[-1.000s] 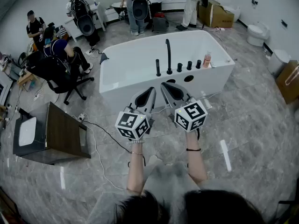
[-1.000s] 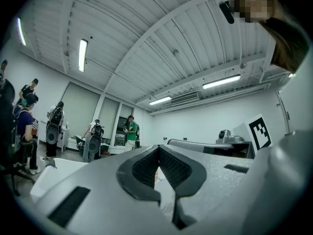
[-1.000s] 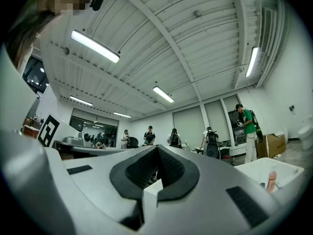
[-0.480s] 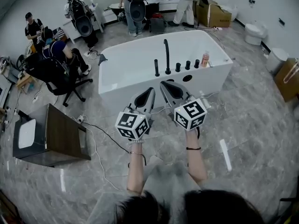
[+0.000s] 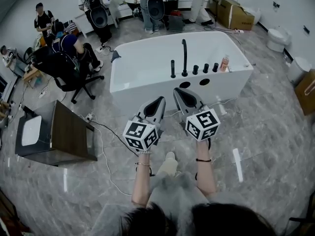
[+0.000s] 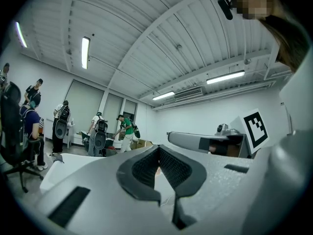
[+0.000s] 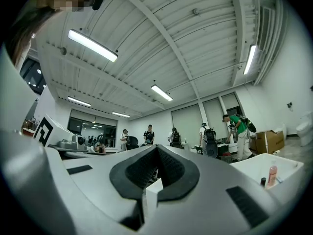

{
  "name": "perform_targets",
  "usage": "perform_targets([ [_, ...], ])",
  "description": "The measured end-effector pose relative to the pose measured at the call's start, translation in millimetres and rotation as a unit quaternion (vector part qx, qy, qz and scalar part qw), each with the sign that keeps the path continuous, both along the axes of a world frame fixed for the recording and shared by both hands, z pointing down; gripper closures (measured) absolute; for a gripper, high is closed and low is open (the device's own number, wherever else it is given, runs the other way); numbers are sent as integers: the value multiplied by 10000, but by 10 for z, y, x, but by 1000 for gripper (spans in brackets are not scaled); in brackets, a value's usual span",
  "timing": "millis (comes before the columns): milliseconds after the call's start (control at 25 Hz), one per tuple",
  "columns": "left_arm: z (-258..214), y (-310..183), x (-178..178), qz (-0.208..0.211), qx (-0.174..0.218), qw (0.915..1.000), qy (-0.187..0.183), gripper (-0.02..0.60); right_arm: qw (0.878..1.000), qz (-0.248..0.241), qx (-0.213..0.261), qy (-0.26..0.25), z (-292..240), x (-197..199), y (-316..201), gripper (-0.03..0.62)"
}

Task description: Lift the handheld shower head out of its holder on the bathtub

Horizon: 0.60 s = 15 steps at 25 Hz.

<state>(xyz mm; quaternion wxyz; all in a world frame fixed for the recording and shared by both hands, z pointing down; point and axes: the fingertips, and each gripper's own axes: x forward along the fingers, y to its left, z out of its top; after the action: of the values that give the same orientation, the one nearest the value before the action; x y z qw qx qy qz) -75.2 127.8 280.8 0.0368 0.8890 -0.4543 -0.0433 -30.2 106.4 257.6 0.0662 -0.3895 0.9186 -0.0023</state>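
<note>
On tub (image 5: 125,95) near rim: shower head (image 5: 173,69) upright in holder (image 5: 173,76), beside spout (image 5: 184,57). Left gripper (image 5: 159,100), right gripper (image 5: 177,90) well short, fingers together, empty. Close in, open right, clamp stem, lift straight up.

White bathtub (image 5: 142,98), grey marbled floor (image 5: 275,132)

A: Bare floor (image 5: 261,117) runs up to the bathtub (image 5: 142,95) wall; a dark cabinet (image 5: 69,132) stands well off to the left.
B: On the rim, a tall spout (image 5: 184,58) stands just beside the shower head (image 5: 173,69), with knobs (image 5: 205,68) and a bottle (image 5: 224,63) further right.
</note>
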Motion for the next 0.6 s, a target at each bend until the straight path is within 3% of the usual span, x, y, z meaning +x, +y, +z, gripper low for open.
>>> perform_targets([
  [600, 80, -784, 18, 202, -49, 9998, 18, 577, 9998, 53, -129, 134, 150, -75, -756, 595],
])
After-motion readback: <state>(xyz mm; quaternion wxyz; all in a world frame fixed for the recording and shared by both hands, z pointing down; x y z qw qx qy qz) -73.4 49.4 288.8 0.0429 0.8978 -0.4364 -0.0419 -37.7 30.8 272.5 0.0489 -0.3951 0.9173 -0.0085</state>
